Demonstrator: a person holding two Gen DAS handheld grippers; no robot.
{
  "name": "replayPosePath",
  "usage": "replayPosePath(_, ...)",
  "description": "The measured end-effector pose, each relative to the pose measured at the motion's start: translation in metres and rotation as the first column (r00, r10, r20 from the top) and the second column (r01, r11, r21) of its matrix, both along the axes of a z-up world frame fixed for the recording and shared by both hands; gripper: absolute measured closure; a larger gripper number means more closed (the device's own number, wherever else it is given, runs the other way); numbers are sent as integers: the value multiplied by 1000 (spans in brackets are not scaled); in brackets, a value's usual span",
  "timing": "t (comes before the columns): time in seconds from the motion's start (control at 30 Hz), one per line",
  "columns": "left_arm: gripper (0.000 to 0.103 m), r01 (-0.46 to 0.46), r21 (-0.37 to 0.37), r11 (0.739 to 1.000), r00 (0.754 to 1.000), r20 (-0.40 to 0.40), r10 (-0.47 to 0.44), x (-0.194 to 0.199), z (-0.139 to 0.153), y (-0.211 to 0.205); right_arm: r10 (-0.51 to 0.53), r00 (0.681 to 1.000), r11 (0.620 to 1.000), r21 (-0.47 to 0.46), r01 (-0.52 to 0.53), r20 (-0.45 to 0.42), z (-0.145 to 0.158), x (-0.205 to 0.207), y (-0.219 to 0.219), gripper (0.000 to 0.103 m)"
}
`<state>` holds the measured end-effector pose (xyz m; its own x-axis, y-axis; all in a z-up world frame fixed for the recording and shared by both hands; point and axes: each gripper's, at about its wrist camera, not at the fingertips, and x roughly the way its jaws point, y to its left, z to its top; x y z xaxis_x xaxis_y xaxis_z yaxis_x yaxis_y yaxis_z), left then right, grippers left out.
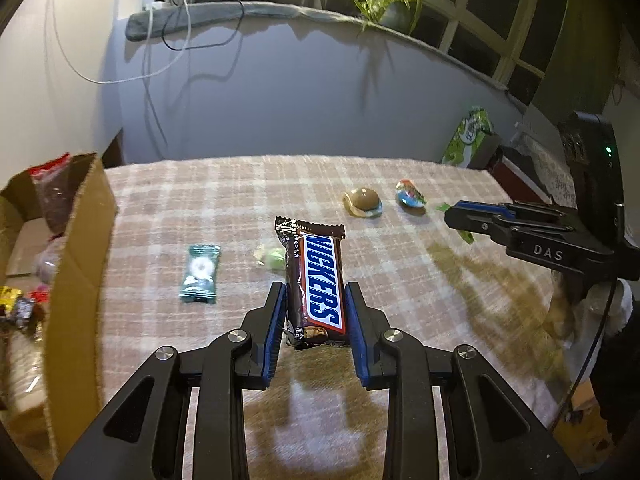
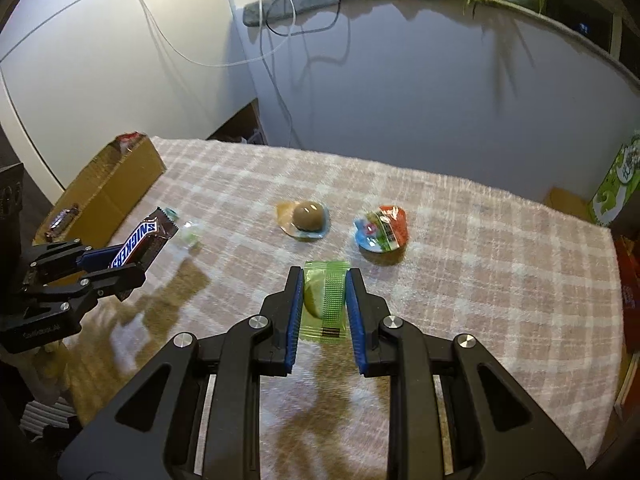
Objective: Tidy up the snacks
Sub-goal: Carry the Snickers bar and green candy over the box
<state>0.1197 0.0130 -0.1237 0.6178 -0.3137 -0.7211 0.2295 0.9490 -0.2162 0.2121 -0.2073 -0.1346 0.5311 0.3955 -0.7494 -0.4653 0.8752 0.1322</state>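
My left gripper (image 1: 315,290) is shut on a Snickers bar (image 1: 316,284) and holds it above the plaid tablecloth (image 1: 400,280); it also shows in the right wrist view (image 2: 132,256). My right gripper (image 2: 323,276) is shut on a green wrapped snack (image 2: 326,300), lifted over the cloth. A cardboard box (image 1: 80,248) with several snacks inside stands at the left. On the cloth lie a teal candy packet (image 1: 200,274), a small green candy (image 1: 274,258), a brown jelly cup (image 2: 306,218) and a red-blue jelly cup (image 2: 380,228).
A green tissue pack (image 1: 468,136) stands at the cloth's far right edge. White and black cables (image 1: 160,52) hang down the wall behind. A potted plant (image 1: 392,4) sits on the ledge. Red boxes (image 2: 628,280) line the right side.
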Motion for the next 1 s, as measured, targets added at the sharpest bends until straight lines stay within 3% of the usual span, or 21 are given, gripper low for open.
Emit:
replayPosePath(0.4, 75, -119, -12, 993, 989, 88, 119, -24, 33, 45, 79, 994, 996, 23, -81, 77, 40, -20, 49, 81)
replayPosePath(1.0, 75, -271, 5, 963, 949, 166, 266, -51, 59, 125, 256, 959, 961, 71, -266, 124, 70, -29, 181, 81)
